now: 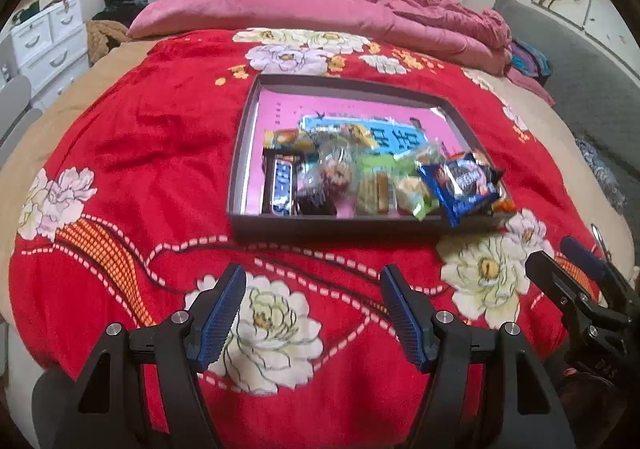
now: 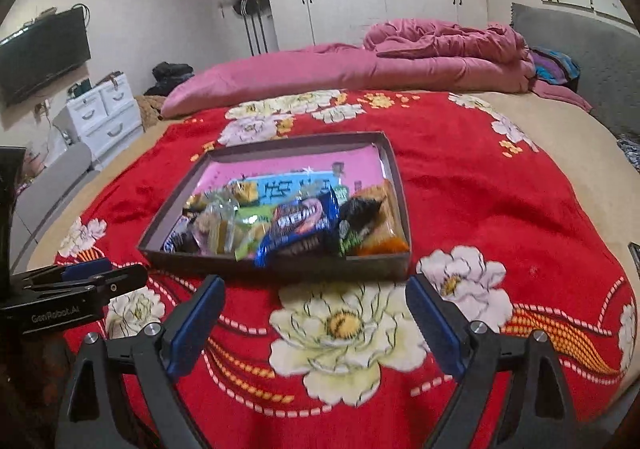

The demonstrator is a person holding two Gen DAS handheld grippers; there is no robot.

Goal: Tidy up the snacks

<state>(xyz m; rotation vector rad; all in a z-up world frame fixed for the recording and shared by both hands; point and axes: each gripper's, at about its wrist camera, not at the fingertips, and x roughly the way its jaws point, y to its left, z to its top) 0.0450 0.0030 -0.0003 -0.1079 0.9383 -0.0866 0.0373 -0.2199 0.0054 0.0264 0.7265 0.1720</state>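
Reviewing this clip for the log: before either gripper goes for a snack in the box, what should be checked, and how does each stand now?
1. Left gripper open, nothing between its fingers: ok.
2. Right gripper open and empty: ok.
3. Box flat on the red blanket: ok.
4. Blue cookie pack inside the box: not ok, its end overhangs the near wall.
5. Snacks separated for a single pick: not ok, piled together.
6. Snacks hidden under the pile: cannot tell.

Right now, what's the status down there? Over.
Left gripper open, empty; right gripper open, empty. Snacks piled in the box on the bed. Nothing between grippers and box.
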